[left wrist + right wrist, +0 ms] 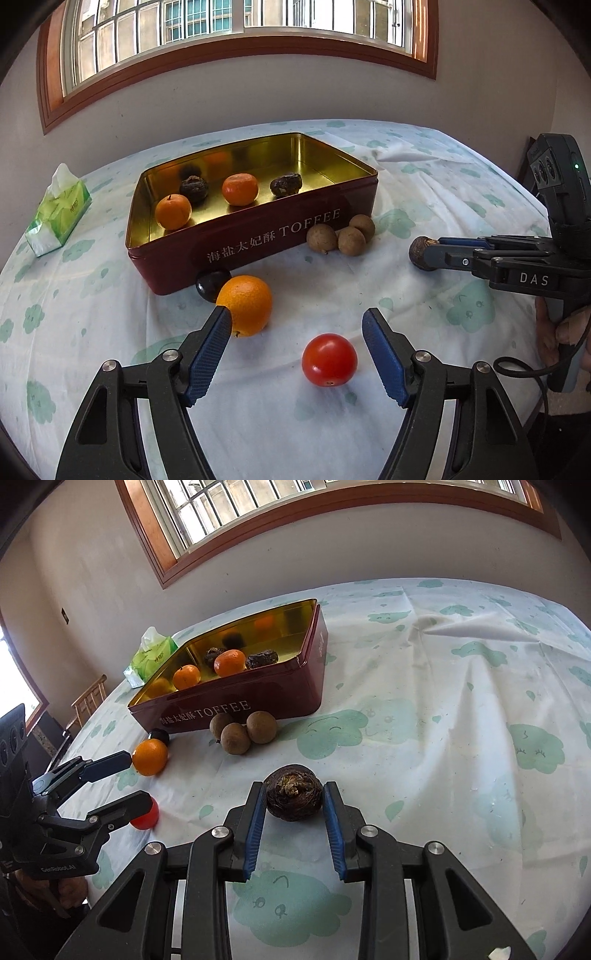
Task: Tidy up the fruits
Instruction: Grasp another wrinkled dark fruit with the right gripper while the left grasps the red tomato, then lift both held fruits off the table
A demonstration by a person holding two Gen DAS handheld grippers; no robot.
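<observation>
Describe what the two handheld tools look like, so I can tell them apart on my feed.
Both look alike: black angular linkage frames with silver pivot bolts and ribbed blue pads on the fingers. The right tool carries white "DAS" lettering, a dark module with a green light, and a black cable. The left tool is marked "GenRobot.AI".

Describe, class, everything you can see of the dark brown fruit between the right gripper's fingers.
The dark brown fruit is small, round and rough-skinned, with a dry, shrivelled tuft on the side facing the camera. It looks whole. It sits between the blue pads of the right gripper, which is shut on it, one pad against each side. From the right wrist view it seems to rest on the cloud-patterned cloth, well in front of the tin; whether it is lifted is unclear.
</observation>
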